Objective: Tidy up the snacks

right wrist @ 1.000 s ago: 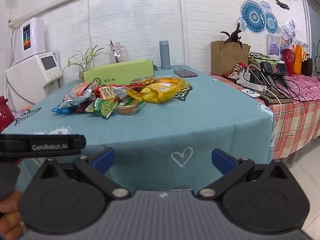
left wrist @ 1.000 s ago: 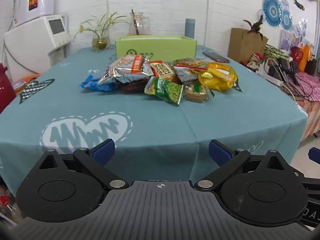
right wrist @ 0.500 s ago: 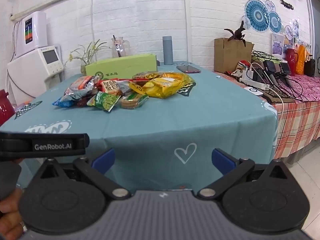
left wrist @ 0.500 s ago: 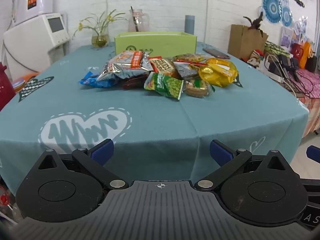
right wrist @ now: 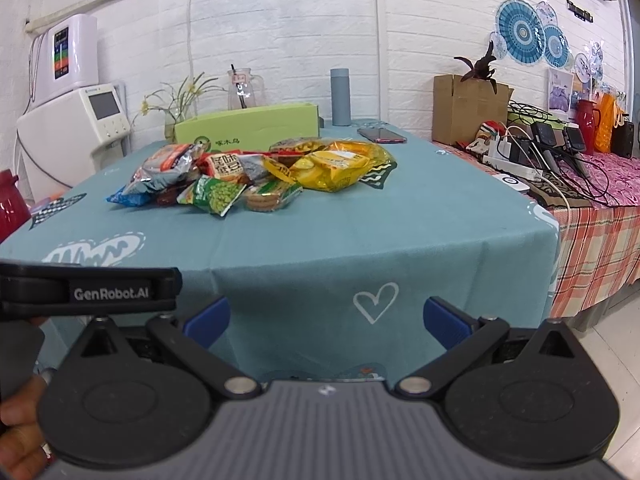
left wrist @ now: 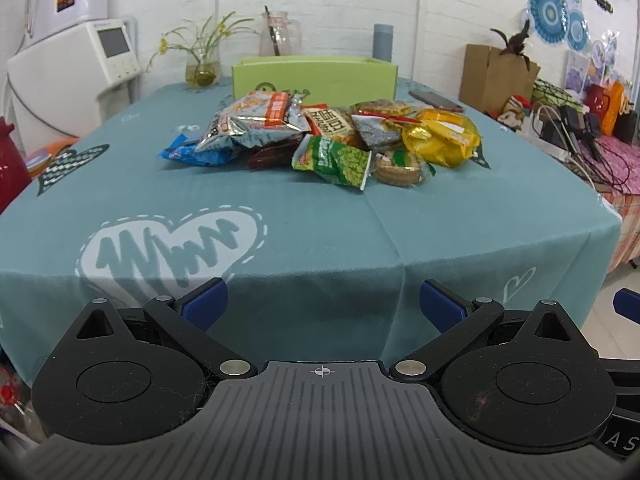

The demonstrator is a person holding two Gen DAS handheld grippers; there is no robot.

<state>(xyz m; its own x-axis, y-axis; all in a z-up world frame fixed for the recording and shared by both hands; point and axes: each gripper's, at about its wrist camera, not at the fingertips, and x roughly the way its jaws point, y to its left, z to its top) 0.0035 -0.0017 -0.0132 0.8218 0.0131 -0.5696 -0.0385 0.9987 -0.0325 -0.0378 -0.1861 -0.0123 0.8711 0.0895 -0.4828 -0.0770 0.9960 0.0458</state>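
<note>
A heap of snack packets (left wrist: pixel 328 140) (right wrist: pixel 256 176) lies mid-table on the teal cloth: a silver-orange bag (left wrist: pixel 256 118), a green pea packet (left wrist: pixel 334 160) (right wrist: pixel 214 194), a yellow bag (left wrist: pixel 442 138) (right wrist: pixel 340 166), a wrapped biscuit pack (left wrist: pixel 400 168) and a blue packet (left wrist: pixel 188 154). Behind them stands an open light-green box (left wrist: pixel 314 80) (right wrist: pixel 248 128). My left gripper (left wrist: pixel 323 306) is open and holds nothing, short of the table's near edge. My right gripper (right wrist: pixel 326 316) is open too, also before the near edge, further right.
The teal-clothed table (left wrist: pixel 280 232) carries a phone (right wrist: pixel 382 135), a grey flask (right wrist: pixel 340 97), a glass jug (left wrist: pixel 276 38) and a flower vase (left wrist: pixel 202 68) at the back. A side table with chargers and cables (right wrist: pixel 552 160) stands right; a white appliance (left wrist: pixel 76 76) left.
Both grippers have moved slightly nearer to the table and higher, so the snack heap looms a bit larger. Both stay open.
</note>
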